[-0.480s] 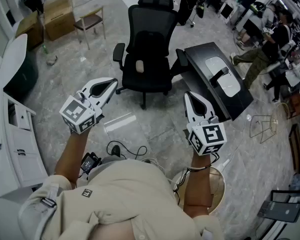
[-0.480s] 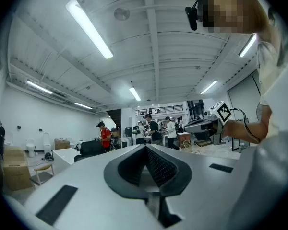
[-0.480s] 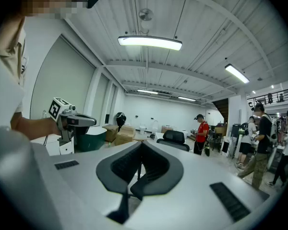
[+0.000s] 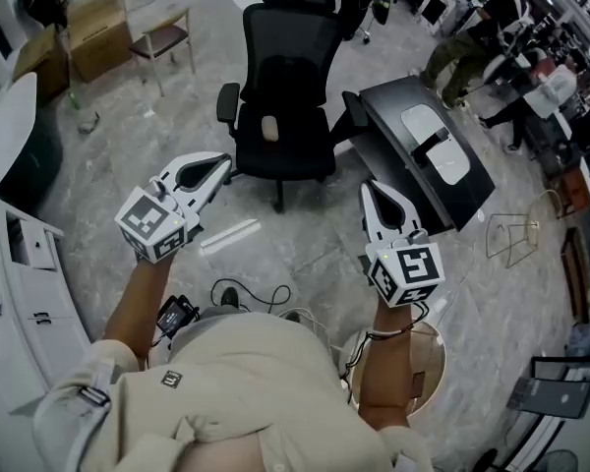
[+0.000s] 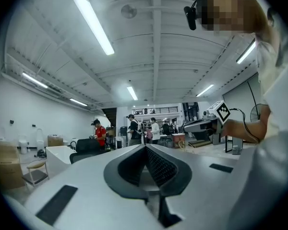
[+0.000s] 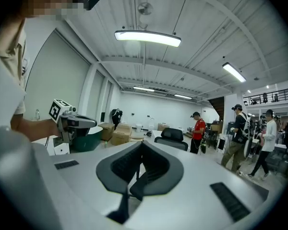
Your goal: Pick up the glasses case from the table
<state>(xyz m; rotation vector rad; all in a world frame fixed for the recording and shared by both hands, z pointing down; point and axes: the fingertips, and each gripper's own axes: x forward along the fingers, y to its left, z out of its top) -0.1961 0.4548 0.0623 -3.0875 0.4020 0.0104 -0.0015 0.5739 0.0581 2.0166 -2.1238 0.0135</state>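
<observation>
A white oval case (image 4: 437, 149), likely the glasses case, lies on the black table (image 4: 393, 106) at the right of the head view, with a dark object across it. My left gripper (image 4: 220, 163) is held in the air at the left, shut with nothing between its pads. My right gripper (image 4: 367, 188) hovers near the table's near corner, also shut and empty, well short of the case. In the left gripper view the jaws (image 5: 145, 146) meet at the tip; in the right gripper view (image 6: 141, 143) they meet too. The case shows in neither gripper view.
A black office chair (image 4: 285, 77) stands between the grippers and beyond them, by the table's left edge. Cables (image 4: 241, 293) lie on the floor near the person's feet. A wire frame (image 4: 516, 239) sits right of the table. People move about at the far right.
Both grippers hold almost the same place. The head view has shifted a little, and the people at the far right have walked on.
</observation>
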